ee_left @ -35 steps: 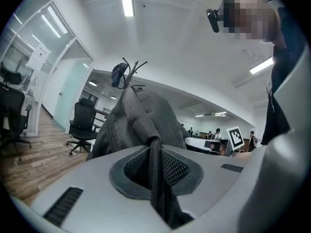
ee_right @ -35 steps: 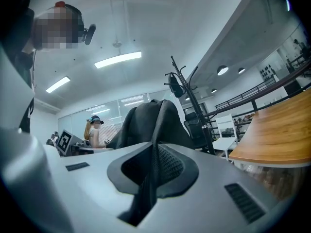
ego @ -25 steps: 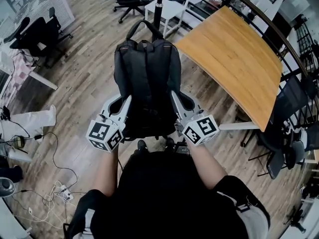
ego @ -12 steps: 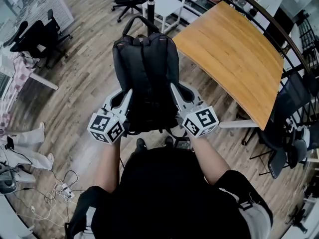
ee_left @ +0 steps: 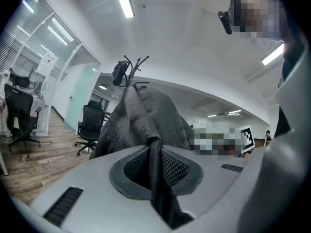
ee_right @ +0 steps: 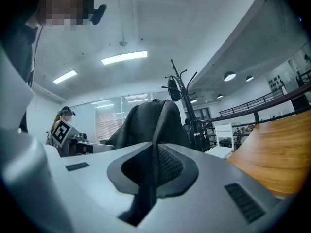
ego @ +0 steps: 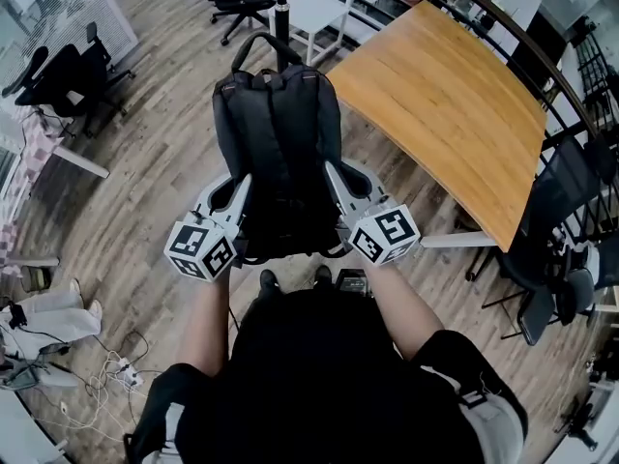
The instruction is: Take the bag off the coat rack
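Left gripper [ego: 240, 193] and right gripper [ego: 334, 184]: fingers clenched on the bag [ego: 279, 143] sides. Bag long axis runs away from both, toward the coat rack [ego: 281, 8].

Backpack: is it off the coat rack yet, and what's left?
Looks nearly done. The backpack hangs clamped between the left tool and right tool, each shut on a fold of it. In the right gripper view the coat rack stands apart behind it. Left, probably: setting it down.
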`<state>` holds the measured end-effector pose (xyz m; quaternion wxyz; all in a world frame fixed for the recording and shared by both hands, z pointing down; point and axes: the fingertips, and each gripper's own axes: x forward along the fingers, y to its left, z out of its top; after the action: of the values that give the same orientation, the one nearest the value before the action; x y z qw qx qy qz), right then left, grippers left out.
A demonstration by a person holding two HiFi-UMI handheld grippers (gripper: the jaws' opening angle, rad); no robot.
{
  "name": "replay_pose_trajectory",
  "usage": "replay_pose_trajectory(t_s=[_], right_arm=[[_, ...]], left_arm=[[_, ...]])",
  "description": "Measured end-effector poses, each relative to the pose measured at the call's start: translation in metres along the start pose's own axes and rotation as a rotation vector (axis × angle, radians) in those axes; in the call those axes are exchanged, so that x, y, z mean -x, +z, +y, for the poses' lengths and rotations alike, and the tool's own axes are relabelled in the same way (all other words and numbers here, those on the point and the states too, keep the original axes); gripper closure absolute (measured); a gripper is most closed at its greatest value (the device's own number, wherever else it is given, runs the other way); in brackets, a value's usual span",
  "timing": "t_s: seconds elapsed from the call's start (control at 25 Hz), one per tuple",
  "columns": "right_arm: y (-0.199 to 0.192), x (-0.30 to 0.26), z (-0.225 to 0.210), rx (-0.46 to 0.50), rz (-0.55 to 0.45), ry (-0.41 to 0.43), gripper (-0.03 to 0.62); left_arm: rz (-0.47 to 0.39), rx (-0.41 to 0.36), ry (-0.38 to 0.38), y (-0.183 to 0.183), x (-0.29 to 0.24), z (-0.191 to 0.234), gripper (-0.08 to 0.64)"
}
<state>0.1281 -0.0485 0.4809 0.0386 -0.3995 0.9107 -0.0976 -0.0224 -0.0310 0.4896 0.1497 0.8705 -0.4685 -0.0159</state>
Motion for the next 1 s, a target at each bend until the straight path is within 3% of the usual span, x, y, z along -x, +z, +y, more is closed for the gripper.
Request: replay_pose_trajectory(t_s=[0.16, 1.0], right_arm=[[0.000, 0.000, -0.006, -0.035, 0.007, 0.001, 0.551], [0.003, 0.009, -0.028, -0.040, 0.008, 0.024, 0.551]], left_arm=[[0.007, -0.006, -0.001, 0.000, -0.003, -0.004, 0.511], [0.011, 0.013, -0.001, -0.003, -0.021, -0.019, 0.512]])
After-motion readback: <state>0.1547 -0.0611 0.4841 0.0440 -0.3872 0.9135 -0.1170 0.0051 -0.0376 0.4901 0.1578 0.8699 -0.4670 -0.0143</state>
